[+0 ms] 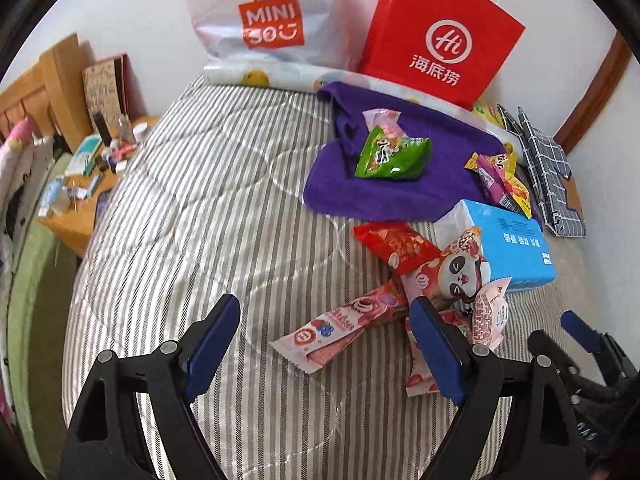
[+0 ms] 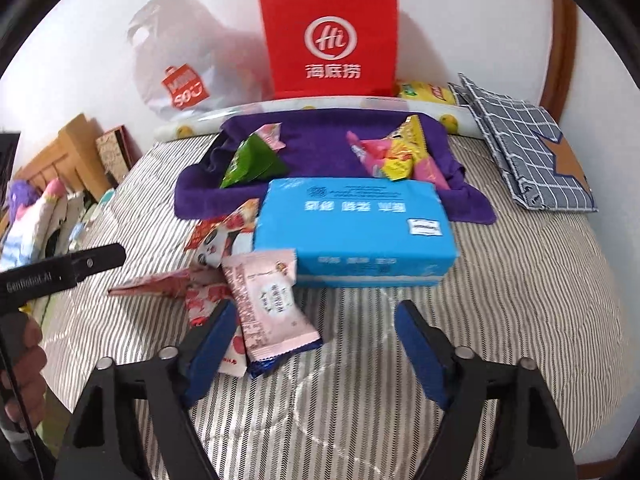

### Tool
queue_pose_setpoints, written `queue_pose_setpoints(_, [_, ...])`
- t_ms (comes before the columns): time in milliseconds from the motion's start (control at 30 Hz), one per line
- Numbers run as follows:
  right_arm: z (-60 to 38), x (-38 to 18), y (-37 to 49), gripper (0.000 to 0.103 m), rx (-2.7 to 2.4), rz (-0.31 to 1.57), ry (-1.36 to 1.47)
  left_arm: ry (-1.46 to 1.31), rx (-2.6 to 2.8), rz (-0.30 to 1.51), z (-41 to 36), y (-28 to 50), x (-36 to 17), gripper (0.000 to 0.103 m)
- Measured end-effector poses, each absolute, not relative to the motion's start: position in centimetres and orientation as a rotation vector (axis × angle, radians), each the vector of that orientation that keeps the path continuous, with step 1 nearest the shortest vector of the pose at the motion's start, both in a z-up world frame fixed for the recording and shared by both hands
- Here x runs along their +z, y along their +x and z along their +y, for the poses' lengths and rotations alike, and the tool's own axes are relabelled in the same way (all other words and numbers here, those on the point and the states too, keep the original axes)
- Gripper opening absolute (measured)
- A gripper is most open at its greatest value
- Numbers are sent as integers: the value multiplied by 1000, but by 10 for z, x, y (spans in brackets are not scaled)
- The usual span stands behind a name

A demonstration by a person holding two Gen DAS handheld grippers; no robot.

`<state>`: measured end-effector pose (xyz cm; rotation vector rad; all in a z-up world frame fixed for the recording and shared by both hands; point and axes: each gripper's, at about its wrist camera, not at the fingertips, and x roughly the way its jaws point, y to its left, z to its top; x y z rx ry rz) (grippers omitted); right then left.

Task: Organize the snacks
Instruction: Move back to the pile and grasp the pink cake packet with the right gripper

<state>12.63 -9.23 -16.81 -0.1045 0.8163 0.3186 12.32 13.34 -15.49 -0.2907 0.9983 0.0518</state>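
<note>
Snack packets lie scattered on a striped bed cover [image 1: 200, 220]. My left gripper [image 1: 326, 340] is open, and a long pink bar packet [image 1: 340, 324] lies on the cover between its fingers. My right gripper [image 2: 316, 336] is open too. A pale pink packet [image 2: 272, 304] lies just ahead of it, close to its left finger. Behind it is a blue tissue pack [image 2: 356, 232]. A green bag [image 1: 392, 156] and yellow and pink packets [image 1: 500, 180] rest on a purple towel [image 1: 400, 196]. A red packet [image 1: 400, 244] and a panda packet [image 1: 460, 272] lie beside the tissue pack.
A red paper bag [image 1: 440, 32] and a white plastic bag [image 1: 272, 20] lean on the wall behind the bed. Folded checked cloth [image 2: 520, 152] lies at the right. A cluttered bedside table [image 1: 80, 184] stands at the left. A hand [image 2: 24, 352] holds the left gripper's handle.
</note>
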Motion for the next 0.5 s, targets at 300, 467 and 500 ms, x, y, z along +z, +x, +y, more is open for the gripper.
queue_pose_setpoints(300, [-83, -183, 140, 64, 418, 845, -59, -292, 48, 1019, 136, 119, -163, 86])
queue_pose_setpoints(467, [-75, -189, 144, 64, 433, 846, -81, -328, 24, 1050, 139, 122, -171, 86])
queue_pose_setpoints(500, [-74, -191, 145, 64, 439, 852, -80, -332, 22, 1053, 140, 122, -172, 86])
